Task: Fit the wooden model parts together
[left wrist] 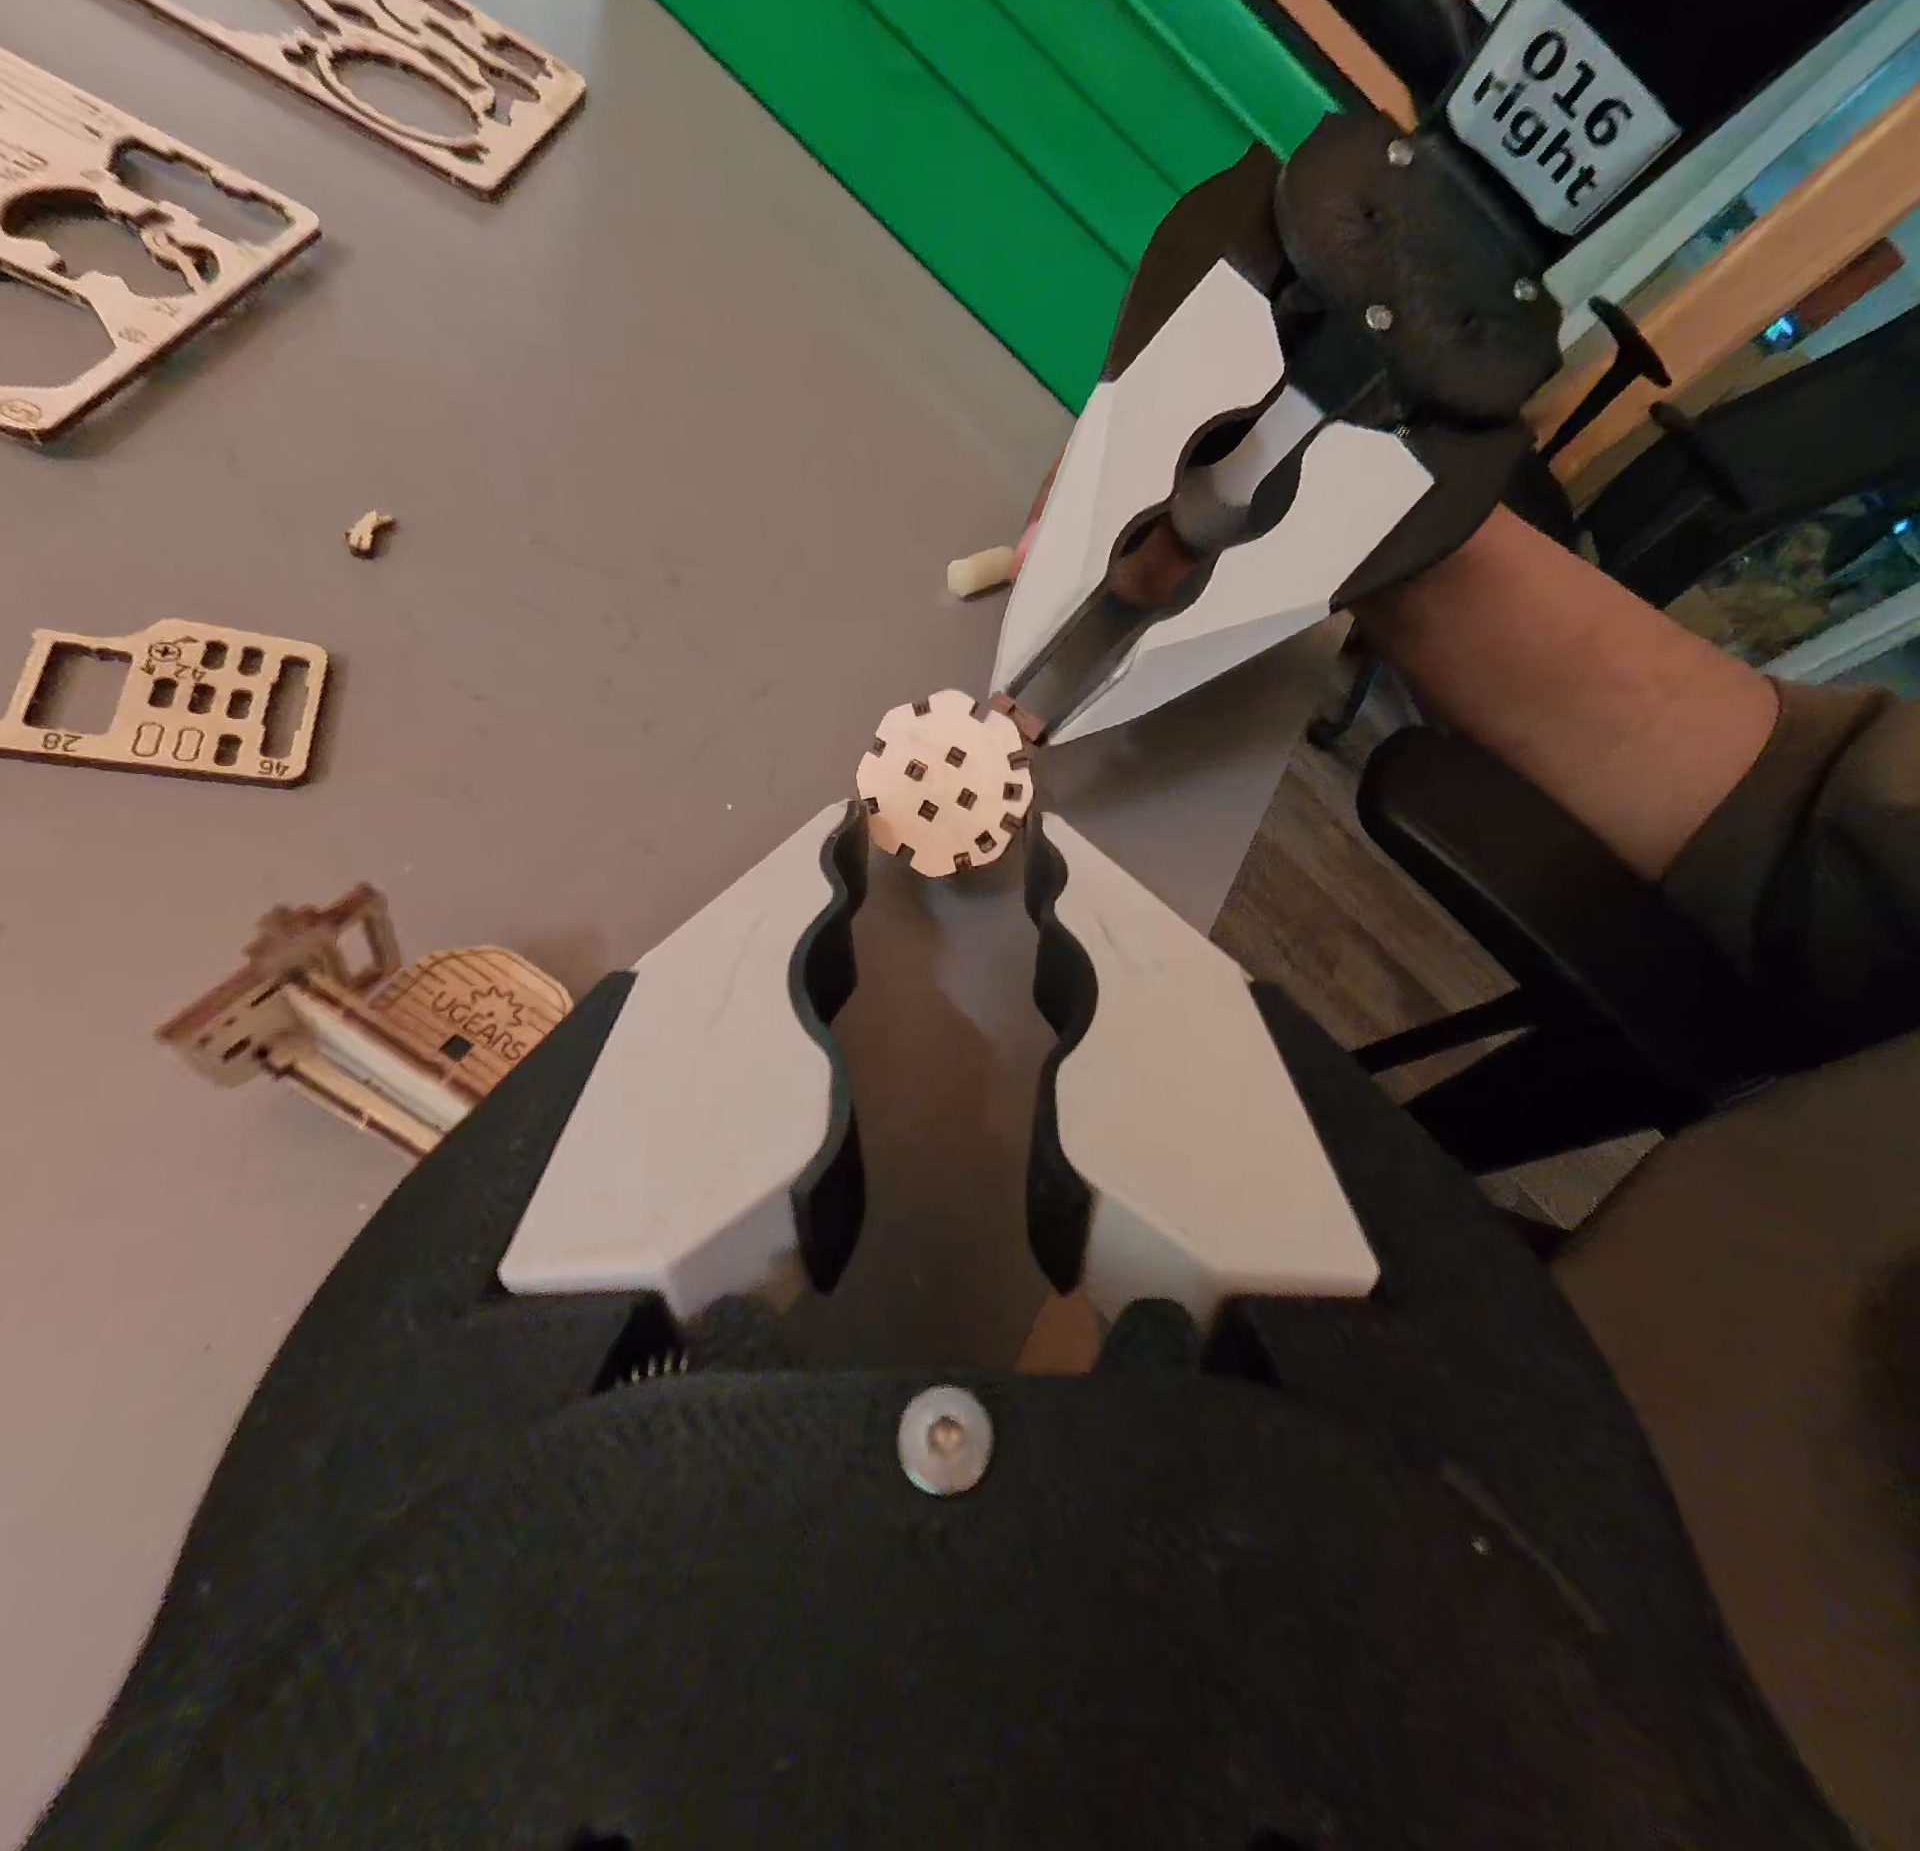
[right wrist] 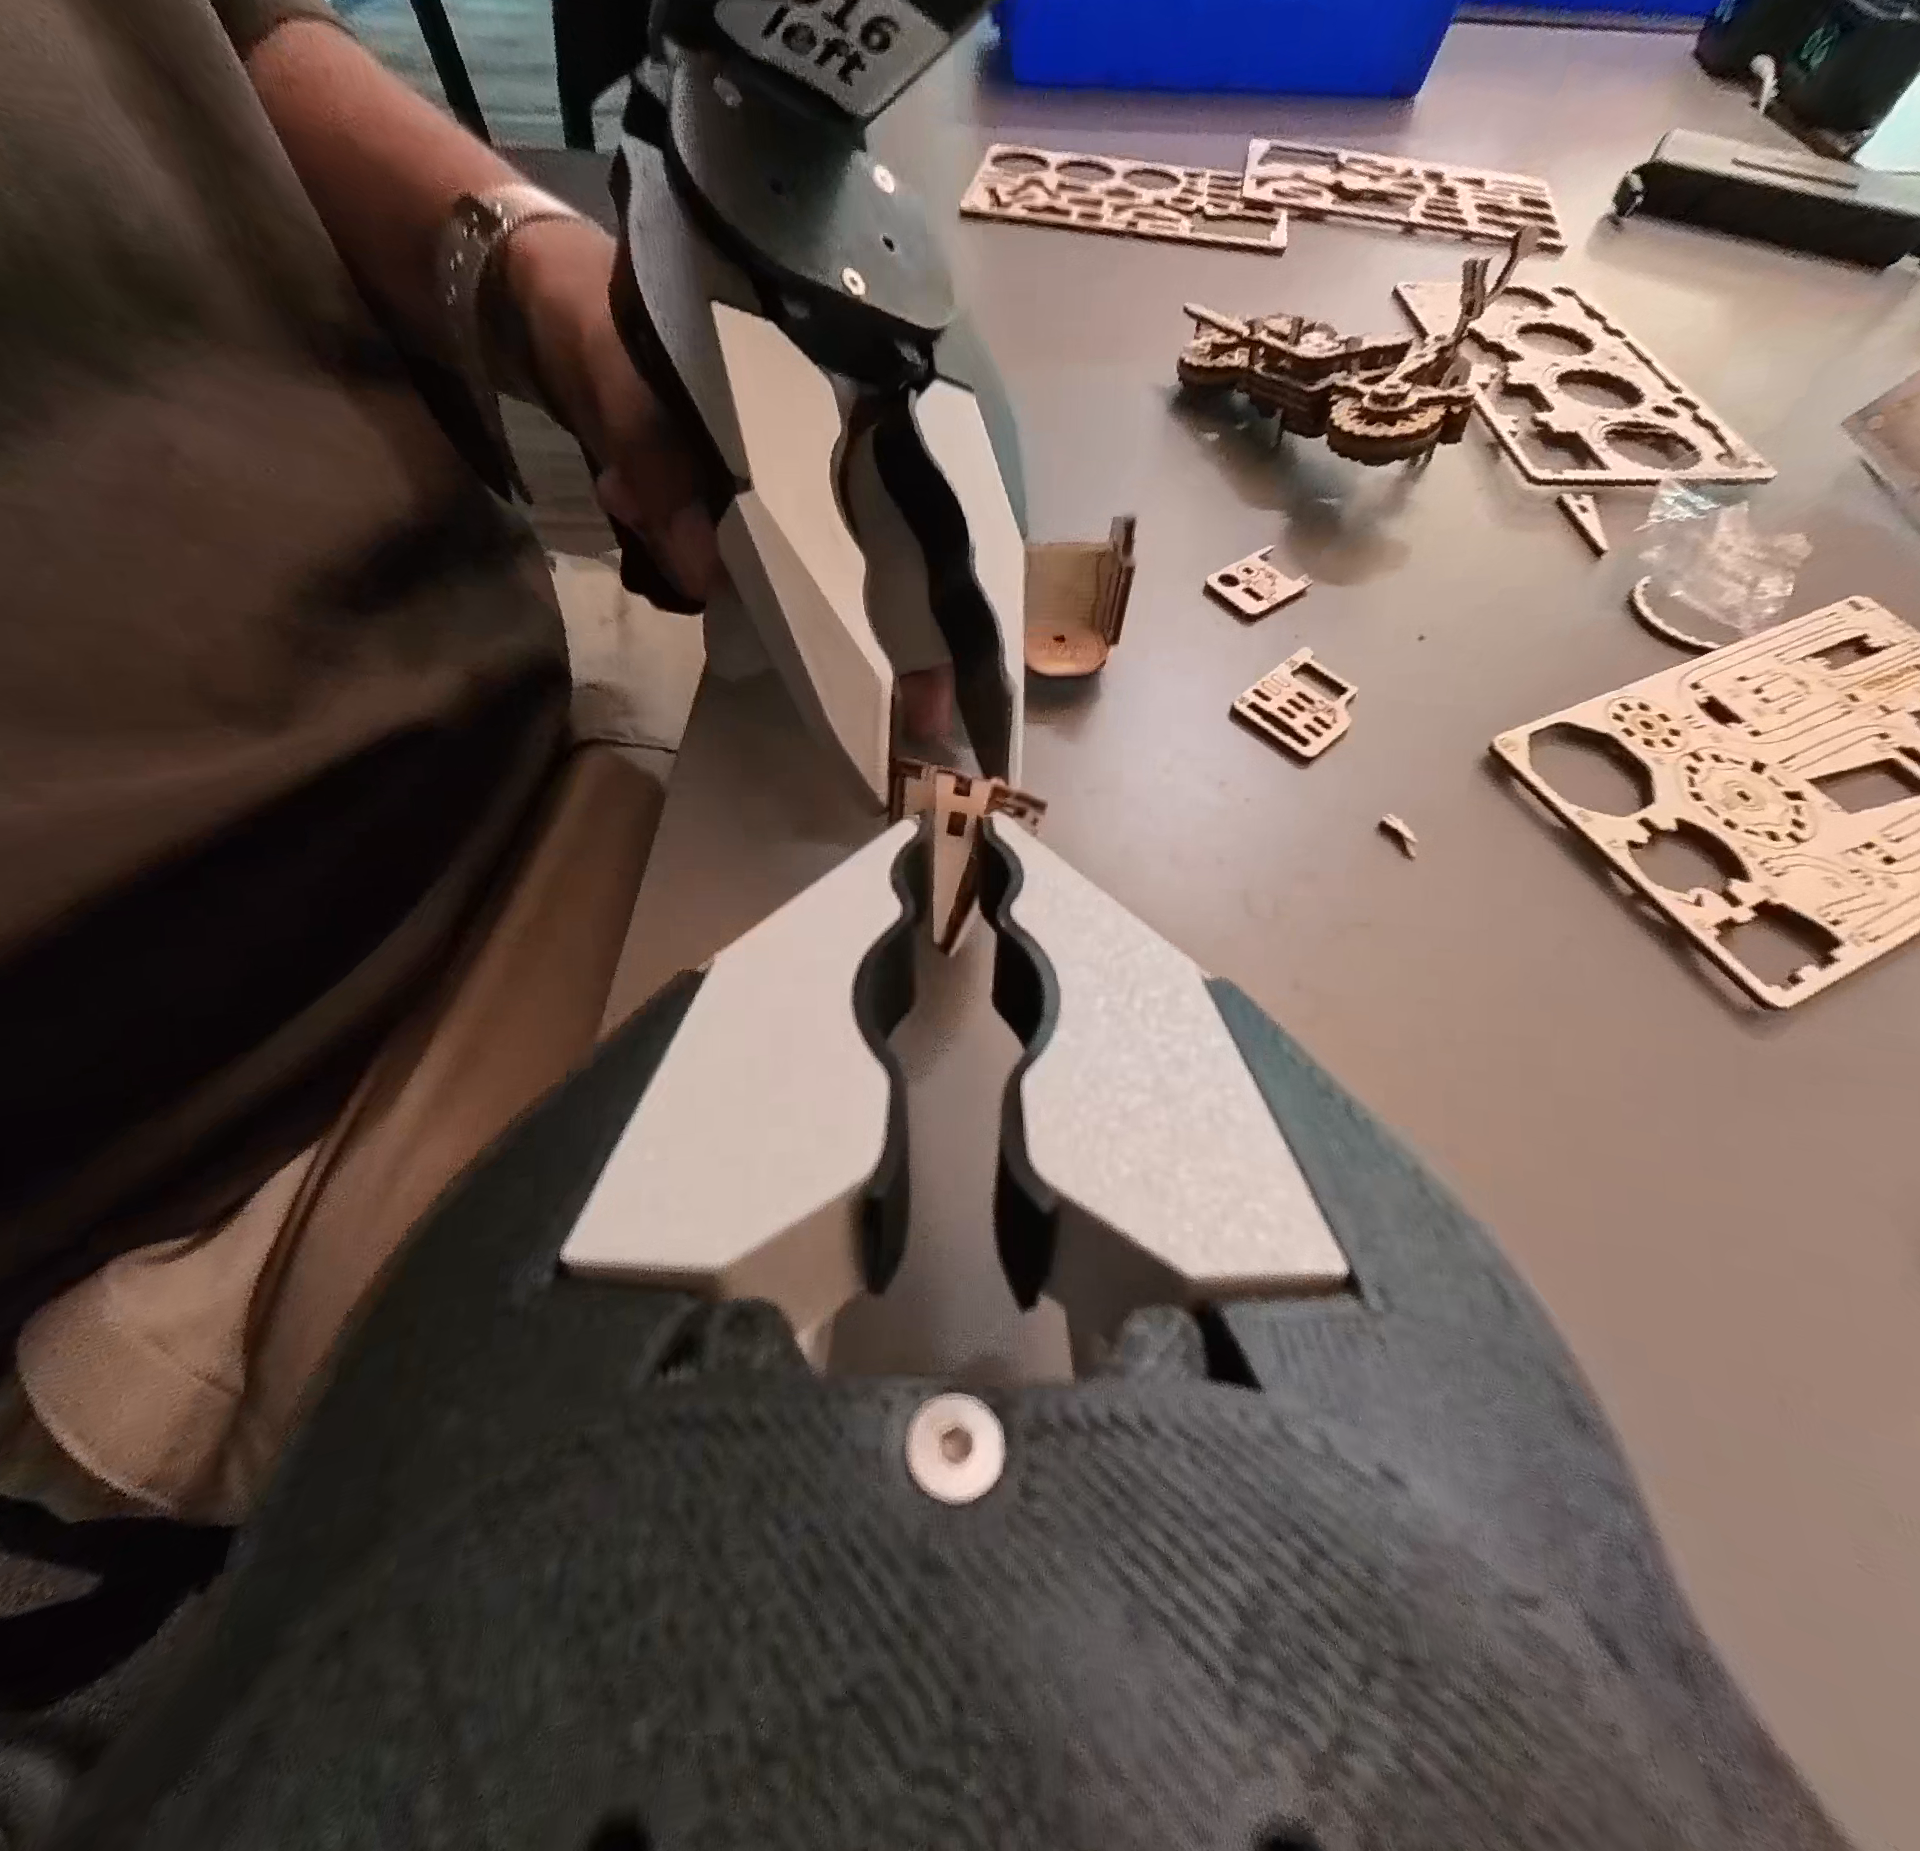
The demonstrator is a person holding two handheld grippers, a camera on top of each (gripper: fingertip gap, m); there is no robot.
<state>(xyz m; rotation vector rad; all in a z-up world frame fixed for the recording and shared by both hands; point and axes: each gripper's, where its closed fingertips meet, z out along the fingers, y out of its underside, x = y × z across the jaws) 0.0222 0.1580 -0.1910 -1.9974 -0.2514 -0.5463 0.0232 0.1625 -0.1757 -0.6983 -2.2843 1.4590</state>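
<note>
My left gripper (left wrist: 945, 814) is shut on a small round wooden disc (left wrist: 943, 785) with notches on its rim and square holes, held above the grey table (left wrist: 623, 471). My right gripper (left wrist: 1023, 726) comes in from the upper right, shut on a small flat wooden piece (right wrist: 951, 897). The tip of that piece meets the disc's rim. In the right wrist view the disc (right wrist: 1003, 802) shows edge-on, between my right gripper (right wrist: 951, 845) below and the left gripper (right wrist: 951, 762) above.
Punched wooden sheets (left wrist: 312, 45) (left wrist: 135, 243) (right wrist: 1714, 804), a small sheet (left wrist: 166, 700) and a partly built model (left wrist: 364, 1012) lie on the table. A built motorcycle model (right wrist: 1340, 378), a blue bin (right wrist: 1226, 25) and a green box (left wrist: 987, 139) stand farther off. The table edge (left wrist: 1257, 814) is close by.
</note>
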